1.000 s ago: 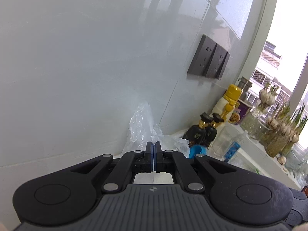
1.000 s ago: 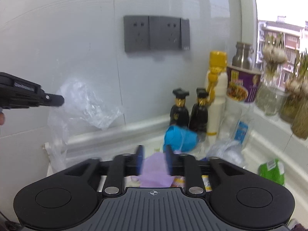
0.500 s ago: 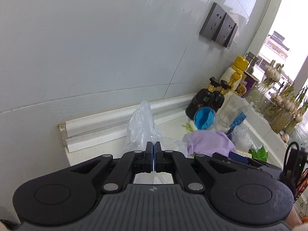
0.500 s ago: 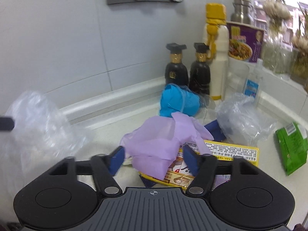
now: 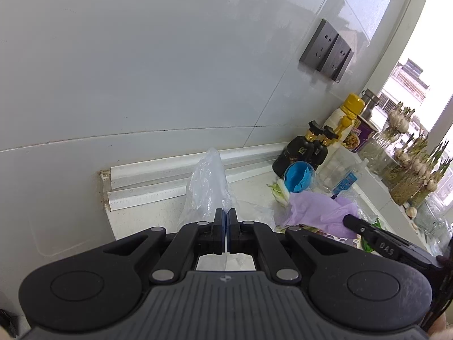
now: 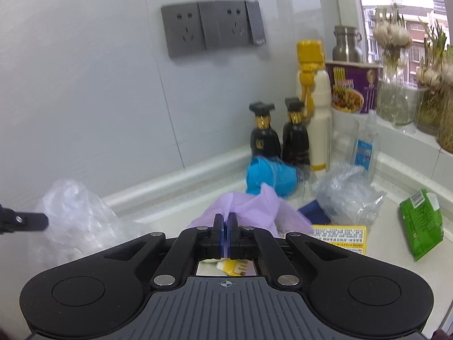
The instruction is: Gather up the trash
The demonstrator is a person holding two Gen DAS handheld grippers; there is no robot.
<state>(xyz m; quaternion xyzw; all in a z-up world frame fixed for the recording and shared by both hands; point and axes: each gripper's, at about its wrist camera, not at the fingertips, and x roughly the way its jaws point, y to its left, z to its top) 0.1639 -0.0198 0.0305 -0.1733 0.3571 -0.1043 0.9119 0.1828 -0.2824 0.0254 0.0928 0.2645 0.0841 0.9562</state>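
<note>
Since a second ago the right gripper (image 6: 225, 223) has dropped onto the purple glove (image 6: 249, 206) and its jaws, spread then, are now pressed together on a fold of the thin purple material. The left gripper (image 5: 225, 221) has swung down from facing bare wall to looking over the countertop (image 5: 141, 215), with its jaws clamped as before on the clear plastic bag (image 5: 208, 187).

The bag is pinched near its rim and stands up ahead of the left fingers, probably so its mouth stays raised as the place to put rubbish. In the right wrist view it billows at about 9 o'clock of the glove, with the left gripper's tip just beside it.

The glove lies in the middle of the litter. At its 12 o'clock is an overturned blue cup (image 6: 269, 178), at 3 o'clock a crumpled clear wrapper (image 6: 348, 198), and at 4 o'clock a yellow packet (image 6: 339, 238) that it partly covers. A green packet (image 6: 421, 223) sits farther out at 3 o'clock. Two dark bottles (image 6: 280, 138) stand against the wall behind the cup.

Whether the pinch caught only the glove or something beneath it too is hard to tell, since the fingers hide the contact. The glove looks limp and should lift easily toward the bag.
</note>
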